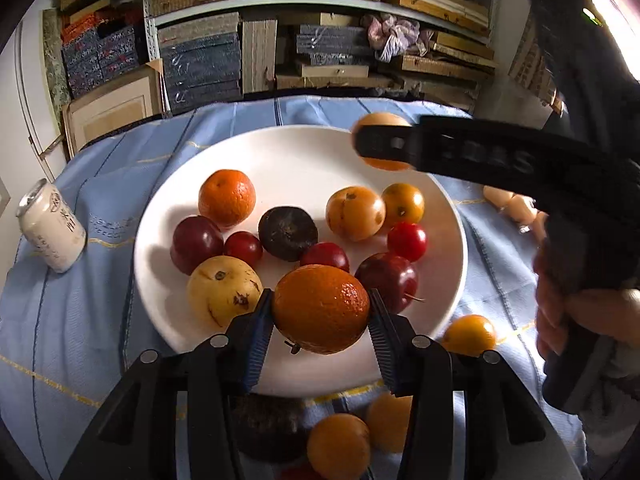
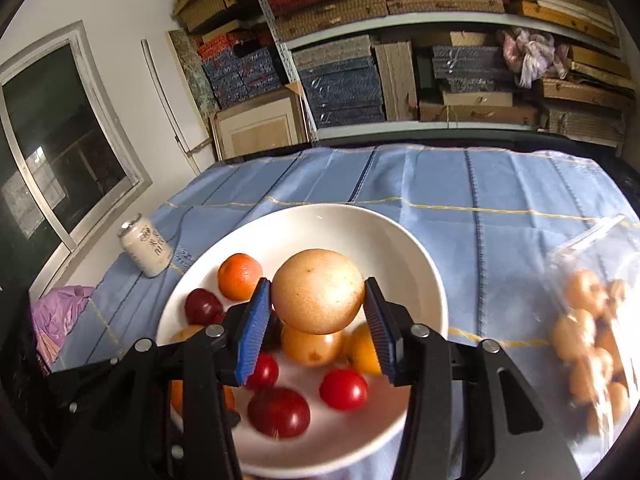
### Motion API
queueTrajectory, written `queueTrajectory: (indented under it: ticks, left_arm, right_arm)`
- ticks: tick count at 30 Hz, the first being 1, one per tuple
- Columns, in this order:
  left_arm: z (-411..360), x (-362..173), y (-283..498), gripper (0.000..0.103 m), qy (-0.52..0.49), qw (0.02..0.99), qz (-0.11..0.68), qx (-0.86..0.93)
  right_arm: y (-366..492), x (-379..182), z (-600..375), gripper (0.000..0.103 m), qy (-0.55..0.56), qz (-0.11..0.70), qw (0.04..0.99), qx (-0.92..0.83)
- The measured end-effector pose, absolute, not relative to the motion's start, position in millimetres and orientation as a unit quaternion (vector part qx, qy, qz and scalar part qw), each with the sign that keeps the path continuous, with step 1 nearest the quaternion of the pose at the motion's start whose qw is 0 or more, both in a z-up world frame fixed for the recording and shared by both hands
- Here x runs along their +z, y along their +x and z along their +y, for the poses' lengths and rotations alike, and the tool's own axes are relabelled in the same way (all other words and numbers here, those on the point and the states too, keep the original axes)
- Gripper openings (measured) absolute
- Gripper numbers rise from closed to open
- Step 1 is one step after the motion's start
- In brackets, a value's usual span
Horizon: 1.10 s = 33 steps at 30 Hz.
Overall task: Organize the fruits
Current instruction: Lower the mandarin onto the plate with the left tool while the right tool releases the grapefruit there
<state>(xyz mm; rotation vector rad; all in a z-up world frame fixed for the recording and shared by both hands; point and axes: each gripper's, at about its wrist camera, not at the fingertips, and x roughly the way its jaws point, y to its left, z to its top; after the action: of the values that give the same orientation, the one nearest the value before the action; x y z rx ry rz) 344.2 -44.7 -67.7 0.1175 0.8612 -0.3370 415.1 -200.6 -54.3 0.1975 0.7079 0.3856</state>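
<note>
Clamping an orange between its blue pads, the left gripper holds it above the near rim of the white plate. Over the plate too, the right gripper pinches a tan pear, jaws part-closed on it. Left on the blue cloth stands a white can, its print too blurred to read. A clear bag of small fruit lies right; loose fruit crowds the plate.

Dark fruit half hidden behind left tool; bagged fruit blurred.
</note>
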Motion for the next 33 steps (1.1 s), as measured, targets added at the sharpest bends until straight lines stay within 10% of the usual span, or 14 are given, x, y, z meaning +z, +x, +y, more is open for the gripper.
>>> queueTrajectory:
  ticks: [26,33]
  left_arm:
    - [-49,-86,350,0.048,0.054,0.897,0.413,-0.146]
    - [-51,-86,347,0.062,0.063,0.899,0.409,-0.141]
  right_arm:
    - [445,-87,-193,0.046,0.068,0.377,0.902,0.201]
    - [443,-87,-194,0.046,0.071,0.377,0.900,0.205]
